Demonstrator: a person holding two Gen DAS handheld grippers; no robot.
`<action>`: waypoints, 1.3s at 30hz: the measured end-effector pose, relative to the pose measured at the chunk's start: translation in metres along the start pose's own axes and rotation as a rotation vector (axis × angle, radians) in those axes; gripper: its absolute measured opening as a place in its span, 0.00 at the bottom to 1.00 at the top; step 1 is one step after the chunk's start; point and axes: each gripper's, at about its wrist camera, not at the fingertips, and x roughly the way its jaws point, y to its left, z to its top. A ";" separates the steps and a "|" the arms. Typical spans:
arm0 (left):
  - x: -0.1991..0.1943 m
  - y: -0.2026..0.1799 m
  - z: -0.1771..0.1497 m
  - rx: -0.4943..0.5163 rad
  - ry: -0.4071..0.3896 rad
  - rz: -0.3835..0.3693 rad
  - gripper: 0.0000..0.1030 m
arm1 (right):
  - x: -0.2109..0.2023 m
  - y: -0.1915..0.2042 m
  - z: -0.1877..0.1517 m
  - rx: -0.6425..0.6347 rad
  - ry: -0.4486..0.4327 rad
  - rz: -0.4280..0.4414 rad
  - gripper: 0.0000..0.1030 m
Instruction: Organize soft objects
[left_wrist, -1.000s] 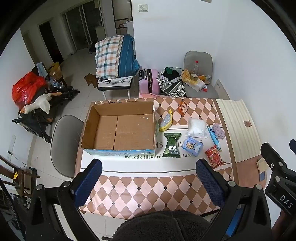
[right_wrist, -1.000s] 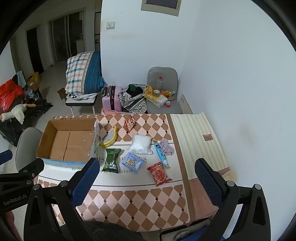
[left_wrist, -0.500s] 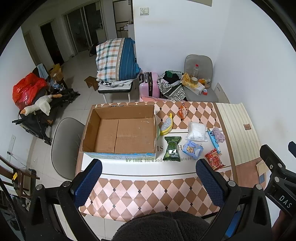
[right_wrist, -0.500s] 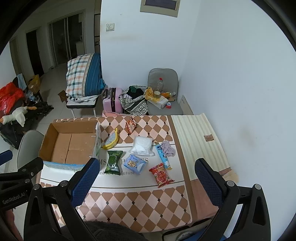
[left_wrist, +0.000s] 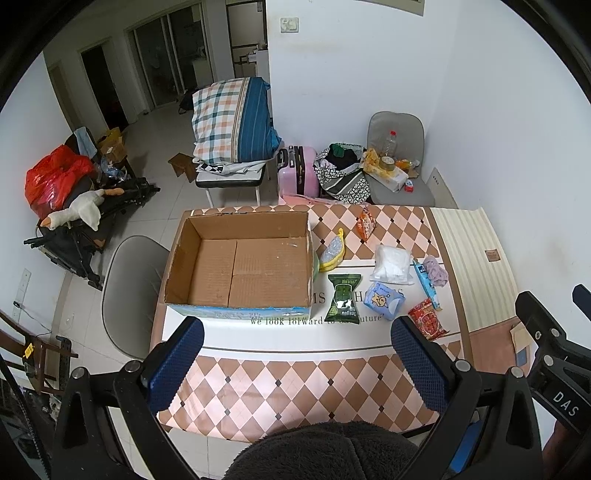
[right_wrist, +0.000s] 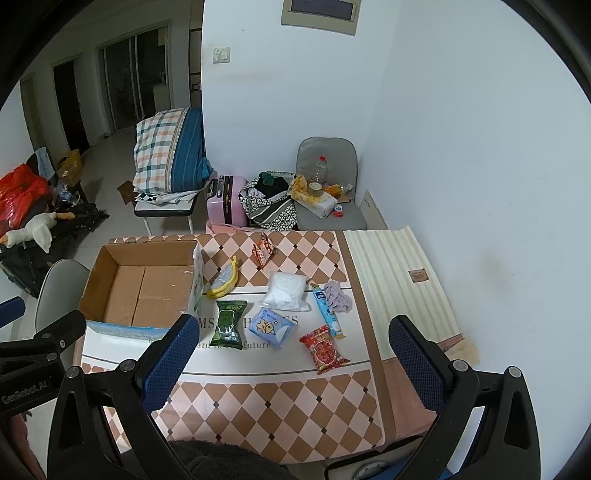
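An open, empty cardboard box (left_wrist: 243, 266) (right_wrist: 147, 284) sits on the left of the checkered table (left_wrist: 295, 380). To its right lie soft packets: a green pack (left_wrist: 343, 299) (right_wrist: 229, 325), a blue tissue pack (left_wrist: 382, 304) (right_wrist: 271, 326), a red snack bag (left_wrist: 428, 323) (right_wrist: 325, 349), a white bag (left_wrist: 391, 264) (right_wrist: 286, 291), a yellow pouch (left_wrist: 332, 251) (right_wrist: 223, 282), an orange packet (left_wrist: 365, 223) (right_wrist: 264, 249), a blue tube (right_wrist: 327, 312) and a purple cloth (left_wrist: 436, 271) (right_wrist: 338, 299). My left gripper (left_wrist: 295, 365) and right gripper (right_wrist: 295, 365) are open, empty, held high above the table's near edge.
A striped mat (right_wrist: 399, 280) covers the table's right side. A grey chair (left_wrist: 129, 291) stands left of the table. Behind the table are a chair with clutter (left_wrist: 395, 166), a pink suitcase (left_wrist: 299, 177) and folded bedding (left_wrist: 232, 122). A white wall is on the right.
Both grippers have drawn back and up a little; the table and its objects look smaller and farther. Nothing on the table has moved.
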 end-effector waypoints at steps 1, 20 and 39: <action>0.000 0.001 -0.001 -0.001 0.000 -0.001 1.00 | -0.001 0.000 -0.001 0.000 -0.001 0.002 1.00; -0.004 0.002 0.007 -0.006 -0.008 -0.001 1.00 | 0.001 0.003 -0.003 -0.001 -0.013 0.002 1.00; -0.005 0.007 0.013 -0.009 -0.012 -0.002 1.00 | 0.000 0.006 0.003 0.002 -0.013 0.003 1.00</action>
